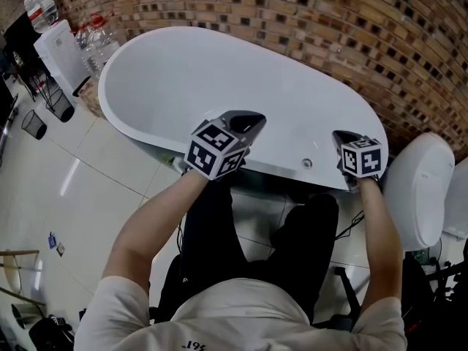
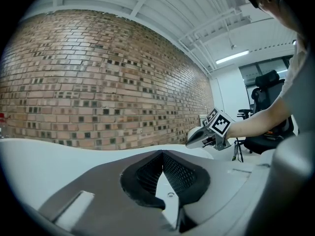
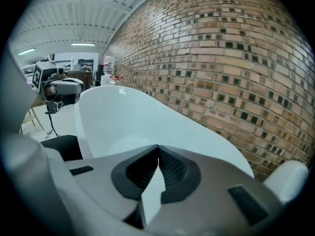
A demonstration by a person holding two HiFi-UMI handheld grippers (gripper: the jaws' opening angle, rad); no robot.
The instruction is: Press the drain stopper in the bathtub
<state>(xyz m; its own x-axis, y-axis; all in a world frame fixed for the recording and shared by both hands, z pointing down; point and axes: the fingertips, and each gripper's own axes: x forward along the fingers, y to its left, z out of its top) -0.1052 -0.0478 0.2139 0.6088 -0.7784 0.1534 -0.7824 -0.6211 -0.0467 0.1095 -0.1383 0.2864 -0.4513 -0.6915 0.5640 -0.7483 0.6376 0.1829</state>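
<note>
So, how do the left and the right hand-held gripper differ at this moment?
The left hand-held gripper hangs over the near rim of the bathtub, about midway along it; the right hand-held gripper is at its right end. The round fitting on the rim lies nearer the right one than the left. Shared: both have jaws together, holding nothing.

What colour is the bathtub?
The bathtub is plain glossy white, best seen in the head view.
</note>
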